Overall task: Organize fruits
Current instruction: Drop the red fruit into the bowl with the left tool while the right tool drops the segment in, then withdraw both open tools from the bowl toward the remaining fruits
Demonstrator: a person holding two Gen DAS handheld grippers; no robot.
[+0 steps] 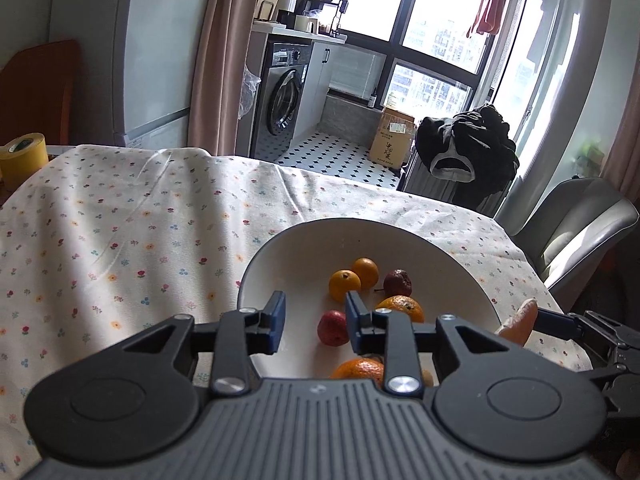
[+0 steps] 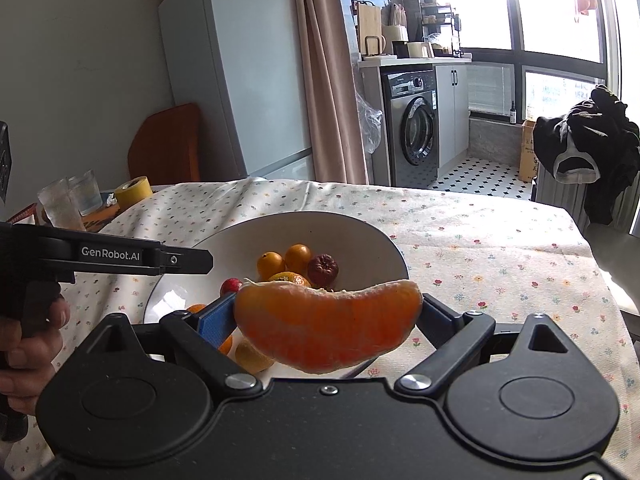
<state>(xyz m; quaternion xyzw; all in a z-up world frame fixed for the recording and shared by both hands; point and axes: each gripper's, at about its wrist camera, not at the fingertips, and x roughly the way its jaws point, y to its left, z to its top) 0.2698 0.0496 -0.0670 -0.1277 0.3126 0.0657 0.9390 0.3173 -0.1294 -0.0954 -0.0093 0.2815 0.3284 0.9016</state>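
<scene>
**Orange slice nearly at the bowl**

The right tool (image 2: 326, 320) gripped an orange slice (image 2: 328, 324) just above the near rim of the white bowl (image 2: 360, 236) on the tabletop (image 2: 480, 260). The left tool (image 1: 316, 320) hovered over the bowl, spread and empty. Several oranges and red fruits already lay inside; the slice seemed to be what remained. The left tool's side read "GenRobot.AI".
</scene>
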